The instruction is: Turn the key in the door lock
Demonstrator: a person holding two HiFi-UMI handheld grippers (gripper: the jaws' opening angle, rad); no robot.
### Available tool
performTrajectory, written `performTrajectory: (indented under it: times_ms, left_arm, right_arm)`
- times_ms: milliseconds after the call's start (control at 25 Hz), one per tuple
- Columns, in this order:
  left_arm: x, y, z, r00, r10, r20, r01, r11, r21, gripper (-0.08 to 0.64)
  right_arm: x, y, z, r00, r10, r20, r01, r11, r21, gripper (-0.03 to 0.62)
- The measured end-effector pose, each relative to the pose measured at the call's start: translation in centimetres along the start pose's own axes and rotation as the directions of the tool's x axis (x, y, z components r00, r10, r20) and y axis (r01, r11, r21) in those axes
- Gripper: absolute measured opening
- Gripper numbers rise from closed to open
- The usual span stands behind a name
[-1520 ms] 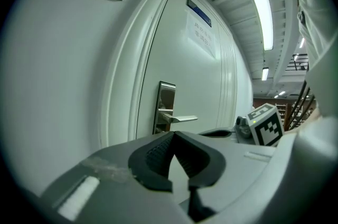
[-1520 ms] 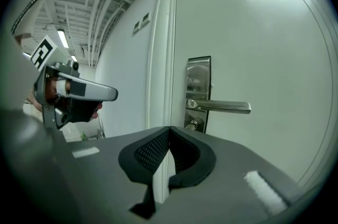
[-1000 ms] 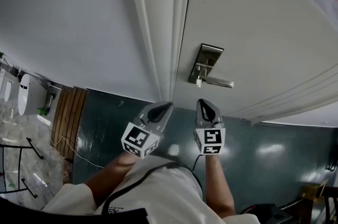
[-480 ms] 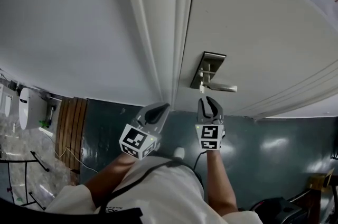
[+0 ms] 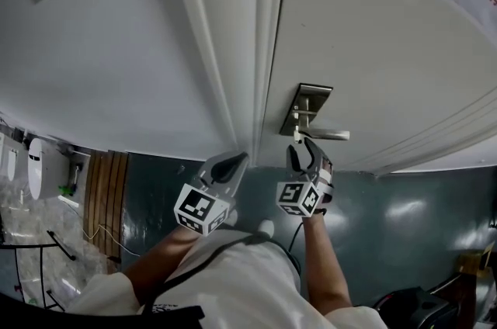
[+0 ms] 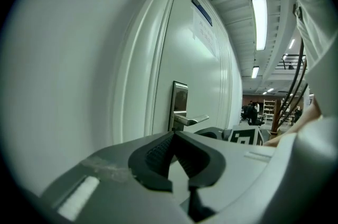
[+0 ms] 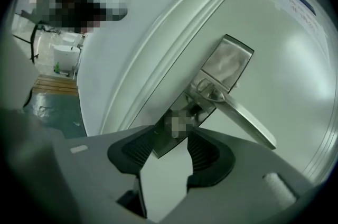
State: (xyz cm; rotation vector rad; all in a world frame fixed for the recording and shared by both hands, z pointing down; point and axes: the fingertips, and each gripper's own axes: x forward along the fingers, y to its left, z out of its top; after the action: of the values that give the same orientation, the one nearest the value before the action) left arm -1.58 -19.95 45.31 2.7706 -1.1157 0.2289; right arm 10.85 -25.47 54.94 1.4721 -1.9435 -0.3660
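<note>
Right gripper (image 5: 304, 149) sits low in the middle of the head view, tips up against the bottom of the lock plate (image 5: 309, 106) on the door (image 5: 373, 48). Its jaws are opening and stand wide. In the right gripper view the lower corner of the plate shows in the gap between the pads, and neither pad presses on anything. The key (image 5: 296, 136) appears to sit at that lower end of the plate, just under the handle (image 5: 328, 135). It is small and patchy in both views, so I cannot say how it is turned. My guess is that the wide jaws lined up on this spot mean the key is either being let go or about to be taken.

Left gripper (image 5: 235, 159) waits lower left of the plate, in front of the door frame (image 5: 233, 48). Its jaws are together on nothing, probably kept aside so the right hand has the lock to itself.

Room is tight above. The handle sticks out to the right just over the right gripper's tips, and a roll of the wrist could knock it. The raised frame edge runs close on the left. Downward and back toward the floor (image 5: 388, 219) the way is open.
</note>
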Motion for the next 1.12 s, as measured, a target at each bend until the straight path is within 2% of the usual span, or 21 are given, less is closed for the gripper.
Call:
performTrajectory:
  times_ms: [240,560,760,1040,1120]
  left_arm:
    - [0.0,0.8,0.2,1.000,0.013,0.000,-0.013,1.000,0.005,0.005]
    - [0.0,1.5,0.2,1.000,0.026,-0.001,-0.026,1.000,0.005,0.005]
    - [0.1,1.7,0.2,1.000,0.031,-0.002,-0.031,1.000,0.004,0.005]
    - [0.2,1.9,0.3,0.999,0.036,0.001,-0.036,0.999,0.005,0.005]
    - [0.1,1.9,0.4,0.999,0.037,0.003,-0.037,0.999,0.005,0.005]
  right_arm:
    - [0.8,-0.4,1.1,0.998,-0.061,0.019,0.063,0.996,-0.067,0.175]
    - [1.3,-0.6,0.9,0.997,-0.082,0.011,0.083,0.994,-0.066,0.119]
    - [1.3,-0.7,0.9,0.996,-0.085,0.017,0.085,0.996,-0.027,0.092]
    - [1.3,-1.0,0.9,0.997,-0.072,0.039,0.067,0.992,0.111,0.062]
    - [1.3,-1.0,0.9,0.997,-0.073,0.037,0.069,0.992,0.110,0.060]
